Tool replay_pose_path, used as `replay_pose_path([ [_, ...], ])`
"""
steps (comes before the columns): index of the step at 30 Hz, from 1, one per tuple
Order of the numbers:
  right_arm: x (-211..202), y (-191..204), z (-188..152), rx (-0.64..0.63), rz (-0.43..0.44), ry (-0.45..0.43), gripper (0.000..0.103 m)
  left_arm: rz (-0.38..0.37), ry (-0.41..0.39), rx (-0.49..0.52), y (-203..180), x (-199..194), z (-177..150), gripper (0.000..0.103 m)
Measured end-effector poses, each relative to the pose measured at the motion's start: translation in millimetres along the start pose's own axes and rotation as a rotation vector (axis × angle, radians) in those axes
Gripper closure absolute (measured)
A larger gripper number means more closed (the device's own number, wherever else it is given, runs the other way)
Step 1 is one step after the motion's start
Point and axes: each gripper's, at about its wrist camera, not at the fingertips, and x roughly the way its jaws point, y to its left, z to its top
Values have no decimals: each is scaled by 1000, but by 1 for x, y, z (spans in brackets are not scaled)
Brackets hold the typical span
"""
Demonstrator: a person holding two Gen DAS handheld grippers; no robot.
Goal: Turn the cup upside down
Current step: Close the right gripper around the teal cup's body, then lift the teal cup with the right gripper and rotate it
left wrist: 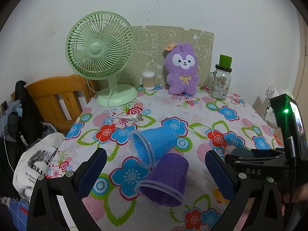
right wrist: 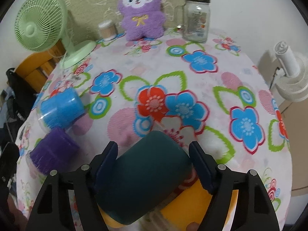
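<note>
A blue cup [left wrist: 154,144] and a purple cup [left wrist: 165,181] lie on their sides, touching, on the flowered tablecloth [left wrist: 202,115]. My left gripper [left wrist: 156,171] is open, its fingers on either side of the purple cup and not touching it. In the right wrist view my right gripper [right wrist: 154,165] is shut on a dark teal cup [right wrist: 142,177], tilted above an orange cup [right wrist: 188,206] that lies under it. The blue cup [right wrist: 61,107] and purple cup [right wrist: 53,152] show at the left. The right gripper also shows at the right edge of the left wrist view [left wrist: 240,154].
At the back of the table stand a green fan [left wrist: 102,57], a cotton swab jar [left wrist: 148,80], a purple plush toy [left wrist: 182,69] and a glass jar with a green lid [left wrist: 221,82]. The fan's plug [left wrist: 132,117] lies on the cloth. A wooden bed frame [left wrist: 55,100] is left.
</note>
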Motion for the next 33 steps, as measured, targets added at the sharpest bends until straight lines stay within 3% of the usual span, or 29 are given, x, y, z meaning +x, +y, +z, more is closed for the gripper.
replay_pose_path([
  [3,3,-2,-1,35,2,26,16,3,-6,-4,2,-4,-1,0],
  [11,4,12,-3,-33,-56,23,16,15,-12,-29,9,-10,-1,0],
  [15,-1,15,-2,-62,-25,6,30,17,-15,-33,12,-10,-1,0],
  [18,-6,16,0,-62,0,-16,35,16,-13,-44,15,-10,0,0],
  [23,-16,27,2,-90,115,-48,52,18,-13,-60,17,-11,0,0],
  [26,-13,35,1,-123,92,-34,55,18,-11,-65,18,-12,0,0],
  [27,-12,35,1,-119,90,-30,49,19,-12,-65,18,-12,0,0],
  [28,-10,34,0,-108,93,-21,27,20,-13,-65,18,-13,0,0],
  [30,-7,31,-2,-81,80,-12,1,21,-12,-66,18,-14,-1,0],
  [33,-7,29,-5,-51,67,1,1,23,-12,-67,17,-13,-1,0],
])
